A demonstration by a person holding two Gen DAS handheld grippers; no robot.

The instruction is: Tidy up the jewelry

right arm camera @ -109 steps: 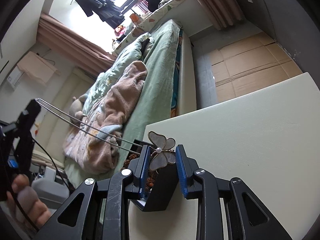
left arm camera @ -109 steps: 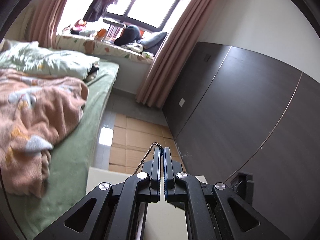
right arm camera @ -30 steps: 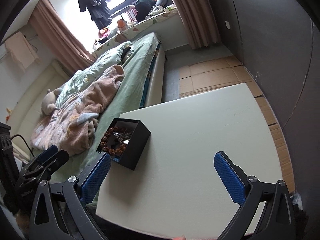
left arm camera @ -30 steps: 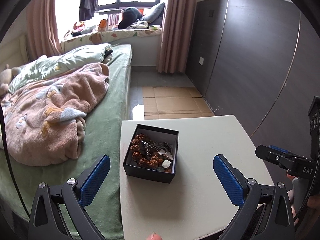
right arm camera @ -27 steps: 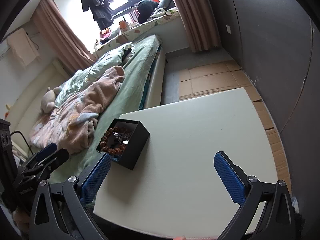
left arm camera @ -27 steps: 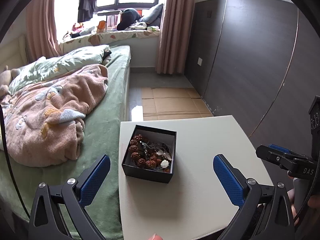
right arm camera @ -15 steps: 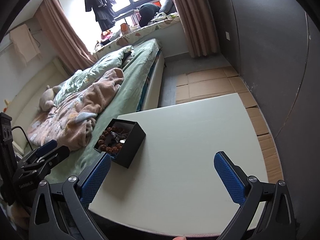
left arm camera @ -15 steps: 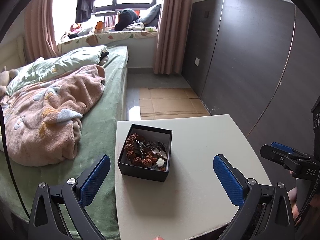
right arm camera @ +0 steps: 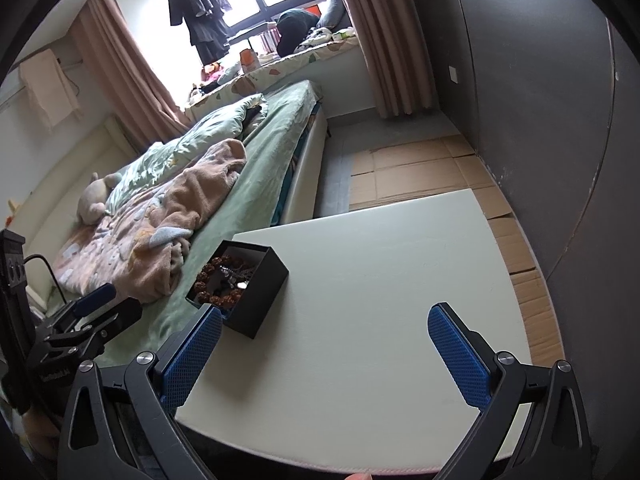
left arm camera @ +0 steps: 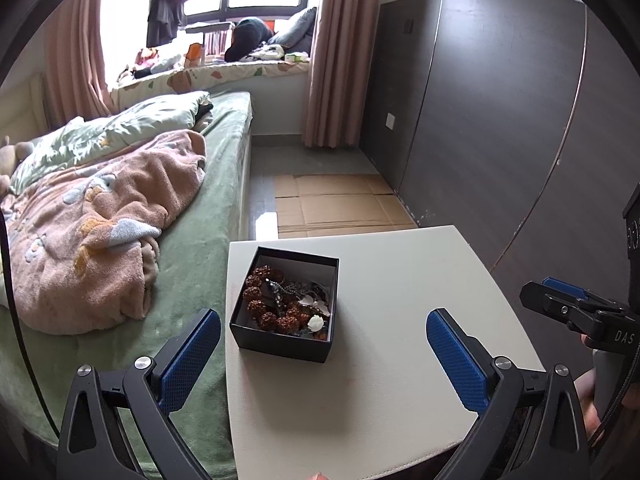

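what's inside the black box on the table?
In the black box: a brown bead bracelet, a dark chain, pale petal-like pieces. Anything beneath that pile is covered.

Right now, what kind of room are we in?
Most likely a bedroom: a bed with a rumpled pink blanket, curtains by a window seat, and a small white table.

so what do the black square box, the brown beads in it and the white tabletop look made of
Black square box: likely matte card, with thin straight walls and no shine. Brown knobbly beads: probably seeds or wood, rough and dull. White tabletop: smooth, faintly glossy; laminate or padded vinyl, hard to tell.
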